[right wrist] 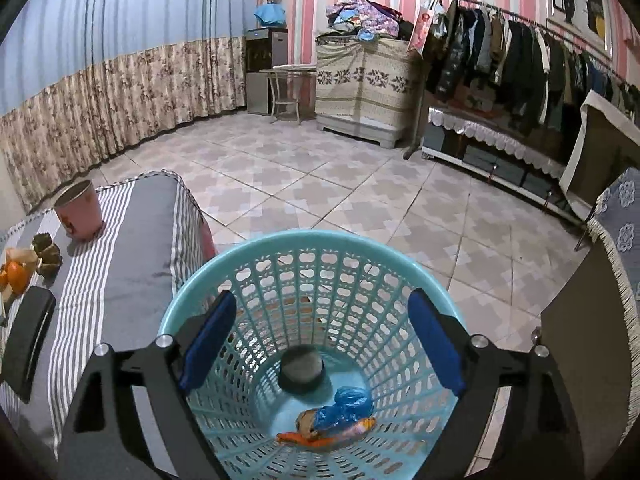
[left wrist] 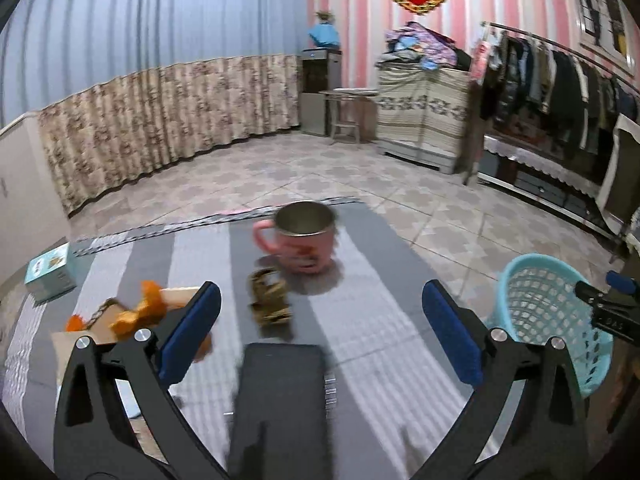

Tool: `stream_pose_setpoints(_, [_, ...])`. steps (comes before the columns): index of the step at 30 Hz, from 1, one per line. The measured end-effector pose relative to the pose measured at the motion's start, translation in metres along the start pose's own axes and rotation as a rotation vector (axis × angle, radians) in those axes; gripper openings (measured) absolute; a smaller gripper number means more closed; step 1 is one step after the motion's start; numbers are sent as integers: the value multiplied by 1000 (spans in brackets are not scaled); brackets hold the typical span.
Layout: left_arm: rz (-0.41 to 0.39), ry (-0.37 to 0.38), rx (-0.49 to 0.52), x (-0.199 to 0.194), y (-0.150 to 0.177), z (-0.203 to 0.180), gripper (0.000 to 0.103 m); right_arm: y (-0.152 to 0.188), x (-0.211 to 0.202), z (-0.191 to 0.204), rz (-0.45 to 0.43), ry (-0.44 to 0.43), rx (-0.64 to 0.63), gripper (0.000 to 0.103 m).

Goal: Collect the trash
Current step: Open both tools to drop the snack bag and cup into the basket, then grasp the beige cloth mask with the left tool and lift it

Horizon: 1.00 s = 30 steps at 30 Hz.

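My left gripper is open and empty above the striped table. Just beyond it lies a crumpled brown wrapper. Orange peels lie on a cardboard piece at the left. My right gripper is open and empty over the turquoise basket. In the basket lie a dark round lid, a blue plastic bag and orange scraps. The basket also shows in the left wrist view, right of the table.
A pink mug stands at the table's far end. A black phone lies near me and a small teal box at the left. A clothes rack and cabinets line the far wall.
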State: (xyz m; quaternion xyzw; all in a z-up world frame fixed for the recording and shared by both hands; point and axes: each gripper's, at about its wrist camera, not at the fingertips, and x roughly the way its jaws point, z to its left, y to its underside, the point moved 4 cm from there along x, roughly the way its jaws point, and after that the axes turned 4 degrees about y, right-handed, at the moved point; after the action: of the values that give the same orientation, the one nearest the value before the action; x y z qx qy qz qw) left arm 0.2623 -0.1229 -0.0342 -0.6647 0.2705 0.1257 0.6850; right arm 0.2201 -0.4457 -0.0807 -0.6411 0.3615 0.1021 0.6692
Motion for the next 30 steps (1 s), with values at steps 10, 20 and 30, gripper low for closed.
stream_pose_setpoints(10, [13,-125,-41,-11,9,87,97,-1,-14,22,-13,-53,24,86])
stream_pose_setpoints(20, [81,-235,-75,-10,36,174,97,2,-32,68,-46,-77,5,86])
stream_pose_setpoints(30, [185,-227,-145,7,67,222,97,9,-38,109,-46,-98,-70,86])
